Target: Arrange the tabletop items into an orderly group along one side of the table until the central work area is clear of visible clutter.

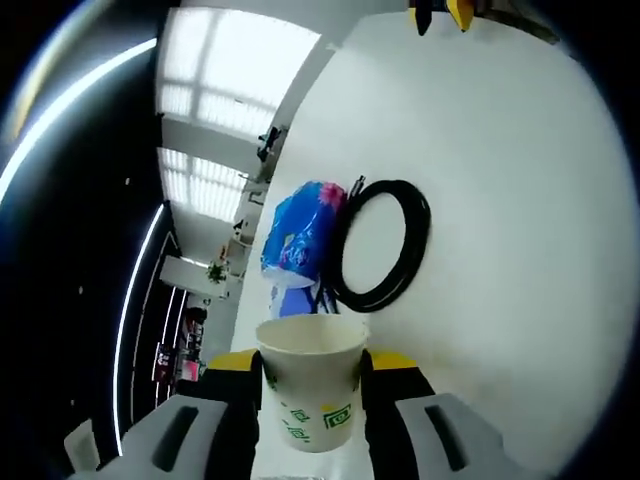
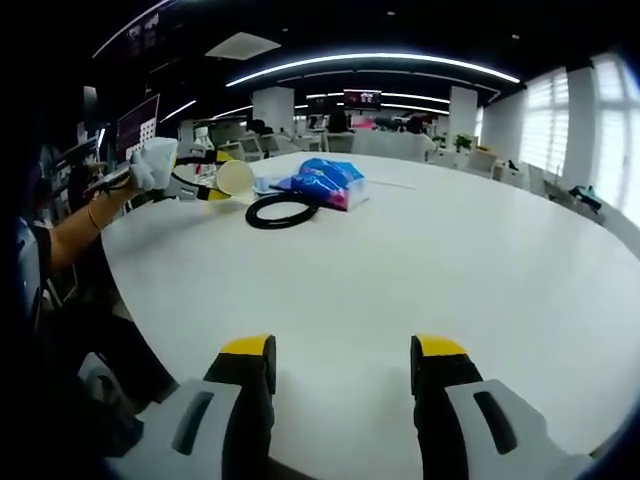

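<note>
the left gripper (image 1: 312, 400) has its jaws closed on a paper cup (image 1: 310, 395), one yellow-tipped jaw on each side of the wall just under the rim, the cup held with its mouth toward the table (image 1: 500, 250); in the right gripper view the same cup (image 2: 234, 177) hangs at the far left edge of the round white table (image 2: 420, 270), just beside a black coiled cable (image 2: 283, 211) and a blue plastic packet (image 2: 325, 181) that lies touching the coil's far side; the right gripper (image 2: 343, 365) hovers over bare tabletop near the person, its jaws spread wide with nothing between them; the cup looks light and thin-walled, so it will likely crush if squeezed hard, and a hold near the stiffer rolled rim seems safest; the cable looks limp and rubbery, probably best taken across one strand of the loop; the packet looks soft and crinkly, likely slippery, so pinching a loose fold or an end should hold better than its rounded middle.
</note>
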Demonstrator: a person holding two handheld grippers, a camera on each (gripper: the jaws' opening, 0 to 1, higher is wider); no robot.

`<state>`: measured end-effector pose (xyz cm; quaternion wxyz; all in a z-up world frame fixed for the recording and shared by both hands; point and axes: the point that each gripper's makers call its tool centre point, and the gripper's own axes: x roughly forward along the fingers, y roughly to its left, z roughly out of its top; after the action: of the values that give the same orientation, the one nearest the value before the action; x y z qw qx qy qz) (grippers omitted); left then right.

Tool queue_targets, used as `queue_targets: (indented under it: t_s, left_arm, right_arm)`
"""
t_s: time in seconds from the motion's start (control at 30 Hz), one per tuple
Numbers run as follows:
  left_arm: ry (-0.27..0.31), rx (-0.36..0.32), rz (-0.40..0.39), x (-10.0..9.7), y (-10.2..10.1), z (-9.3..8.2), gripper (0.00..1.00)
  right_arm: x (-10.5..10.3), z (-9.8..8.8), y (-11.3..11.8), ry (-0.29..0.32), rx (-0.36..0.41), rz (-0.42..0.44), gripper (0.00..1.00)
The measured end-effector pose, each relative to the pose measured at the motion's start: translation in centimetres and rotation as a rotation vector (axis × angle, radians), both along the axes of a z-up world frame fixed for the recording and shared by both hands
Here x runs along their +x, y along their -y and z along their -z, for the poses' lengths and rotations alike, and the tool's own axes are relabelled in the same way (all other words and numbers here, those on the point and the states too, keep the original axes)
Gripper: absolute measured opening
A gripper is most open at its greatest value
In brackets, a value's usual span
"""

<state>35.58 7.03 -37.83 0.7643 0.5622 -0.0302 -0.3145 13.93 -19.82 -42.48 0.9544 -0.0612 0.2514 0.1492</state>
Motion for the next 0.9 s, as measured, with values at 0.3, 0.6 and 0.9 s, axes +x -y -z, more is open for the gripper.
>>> queue_targets:
  t_s: [0.3,0.6,0.9]
  left_arm:
    - [0.051,-0.157,-0.048,0.1,-0.7,-2.3,0.37]
    - [-0.055,-0.384,-0.087,0.3,-1.3,-2.0,0.37]
    - [-0.134,-0.666,-0.116,1.1,-2.1,-2.8,0.37]
  right_arm:
    - [0.0,0.1,-0.2,-0.006,-0.008,-0.006,0.52]
    - [0.0,-0.1,-0.4,-0.005,-0.010,-0.020,0.52]
    - [0.0,0.3,-0.7,-0.016,-0.010,-0.023,0.51]
